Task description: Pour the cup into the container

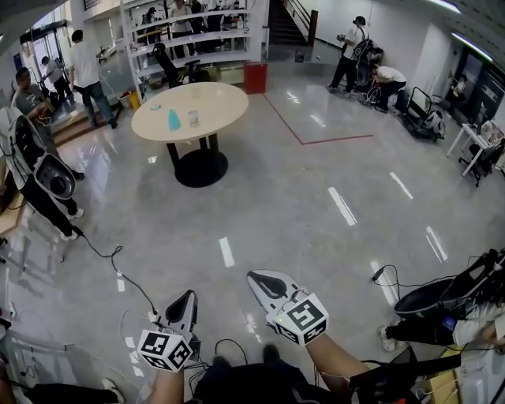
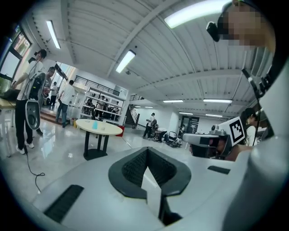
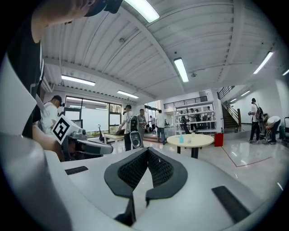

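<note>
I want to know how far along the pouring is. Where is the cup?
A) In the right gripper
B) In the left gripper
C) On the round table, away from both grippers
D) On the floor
C: the cup stands on the round table beside a blue item, across the floor from the left gripper and right gripper, both shut on nothing.

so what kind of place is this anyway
Likely a big open lobby or lab hall, not a home: a wide glossy floor, white shelving and a staircase at the back, and a lone round table standing in the open.
</note>
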Tool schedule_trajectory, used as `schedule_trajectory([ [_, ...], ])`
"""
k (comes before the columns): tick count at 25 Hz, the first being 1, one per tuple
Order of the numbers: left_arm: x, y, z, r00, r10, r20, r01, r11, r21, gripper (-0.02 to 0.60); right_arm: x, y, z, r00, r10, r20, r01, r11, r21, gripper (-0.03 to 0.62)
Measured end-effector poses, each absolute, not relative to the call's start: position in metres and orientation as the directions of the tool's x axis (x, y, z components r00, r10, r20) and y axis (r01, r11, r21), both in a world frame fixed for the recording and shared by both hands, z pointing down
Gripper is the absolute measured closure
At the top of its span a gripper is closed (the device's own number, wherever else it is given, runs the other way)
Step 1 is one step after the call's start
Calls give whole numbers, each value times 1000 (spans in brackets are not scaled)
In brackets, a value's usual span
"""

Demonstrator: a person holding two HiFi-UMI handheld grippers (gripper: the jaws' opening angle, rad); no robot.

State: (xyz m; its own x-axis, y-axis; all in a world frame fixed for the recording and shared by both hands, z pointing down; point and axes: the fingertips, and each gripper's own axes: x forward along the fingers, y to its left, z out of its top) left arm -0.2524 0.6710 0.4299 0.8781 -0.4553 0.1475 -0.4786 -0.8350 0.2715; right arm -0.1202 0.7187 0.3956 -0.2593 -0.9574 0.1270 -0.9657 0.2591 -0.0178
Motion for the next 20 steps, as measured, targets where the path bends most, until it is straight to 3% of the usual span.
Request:
schedule_trajectory([
  [6, -305, 665, 403, 877, -462, 131, -480, -858, 183, 581, -135, 723, 371, -176, -979, 103, -984, 175, -19, 589],
  [20, -342, 639, 401, 836, -539, 103, -547, -807, 222, 581, -159, 696, 358, -169, -982, 85, -985, 171, 13, 589],
])
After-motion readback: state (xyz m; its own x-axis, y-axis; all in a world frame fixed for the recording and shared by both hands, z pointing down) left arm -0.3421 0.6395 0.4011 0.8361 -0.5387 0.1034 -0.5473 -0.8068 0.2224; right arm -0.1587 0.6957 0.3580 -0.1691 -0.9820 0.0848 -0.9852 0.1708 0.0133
